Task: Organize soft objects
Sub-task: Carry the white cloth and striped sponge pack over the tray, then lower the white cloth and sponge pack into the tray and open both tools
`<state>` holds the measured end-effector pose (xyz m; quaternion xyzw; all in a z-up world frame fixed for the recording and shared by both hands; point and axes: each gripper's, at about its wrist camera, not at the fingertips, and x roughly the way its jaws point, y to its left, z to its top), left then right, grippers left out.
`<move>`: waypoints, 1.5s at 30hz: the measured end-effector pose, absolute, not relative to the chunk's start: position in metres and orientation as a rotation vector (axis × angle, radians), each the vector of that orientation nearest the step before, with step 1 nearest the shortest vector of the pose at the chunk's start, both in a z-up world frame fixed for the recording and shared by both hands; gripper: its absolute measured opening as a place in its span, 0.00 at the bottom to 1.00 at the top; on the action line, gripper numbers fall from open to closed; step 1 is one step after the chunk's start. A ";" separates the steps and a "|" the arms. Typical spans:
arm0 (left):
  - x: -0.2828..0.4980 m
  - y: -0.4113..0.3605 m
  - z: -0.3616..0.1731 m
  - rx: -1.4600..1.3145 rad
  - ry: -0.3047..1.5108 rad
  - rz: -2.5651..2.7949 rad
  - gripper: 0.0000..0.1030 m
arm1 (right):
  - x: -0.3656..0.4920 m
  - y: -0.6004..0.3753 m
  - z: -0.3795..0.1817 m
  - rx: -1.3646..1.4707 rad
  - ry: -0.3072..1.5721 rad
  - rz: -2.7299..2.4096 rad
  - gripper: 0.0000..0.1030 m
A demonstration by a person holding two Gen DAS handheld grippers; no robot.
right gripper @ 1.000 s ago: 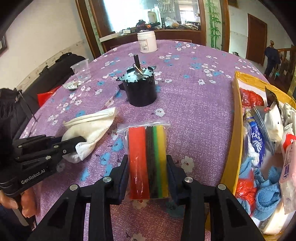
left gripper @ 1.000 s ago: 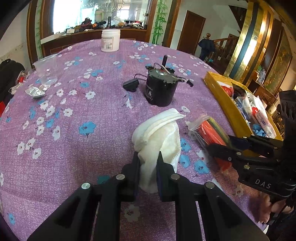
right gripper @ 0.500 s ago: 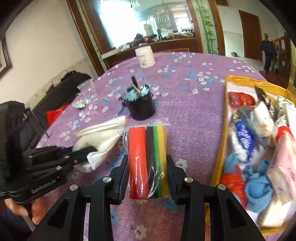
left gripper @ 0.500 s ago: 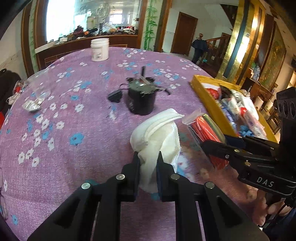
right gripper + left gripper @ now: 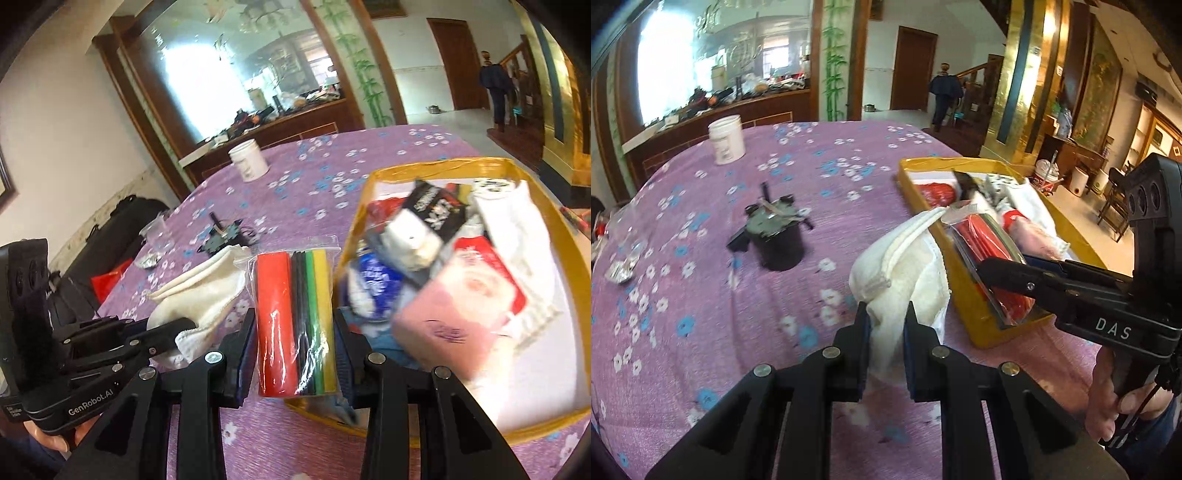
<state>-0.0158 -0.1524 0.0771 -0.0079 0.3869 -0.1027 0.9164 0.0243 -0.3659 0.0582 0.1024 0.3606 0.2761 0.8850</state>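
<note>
Both loads are in transit toward the yellow rectangular tray (image 5: 373,181) at the table's right edge. The left gripper (image 5: 885,334) clenches a folded white towel (image 5: 905,266); the right gripper (image 5: 294,345) grasps a clear bag of coloured foam sticks (image 5: 291,321) over the tray's near rim. Next: lower and release inside.

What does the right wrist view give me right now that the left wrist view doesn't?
Right wrist only: the full colour set in the clear bag, red, black, green, yellow, and the yellow tray down to its floor.
Left wrist only: the left gripper from behind, shut on the white cloth, and a hand on the right gripper.
Both: cloth, bag, tray, black pot, white jar, floral tablecloth.
</note>
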 end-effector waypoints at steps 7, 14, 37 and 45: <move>-0.011 -0.185 0.080 0.063 0.774 -0.215 0.14 | 0.022 -0.385 0.059 0.235 0.730 0.549 0.39; -0.008 -0.204 0.077 0.106 0.775 -0.234 0.14 | 0.022 -0.393 0.058 0.242 0.730 0.536 0.39; 0.008 -0.241 0.076 0.151 0.777 -0.293 0.14 | 0.025 -0.422 0.054 0.280 0.721 0.466 0.39; 0.015 -0.255 0.070 0.163 0.792 -0.312 0.15 | 0.025 -0.437 0.050 0.296 0.719 0.440 0.39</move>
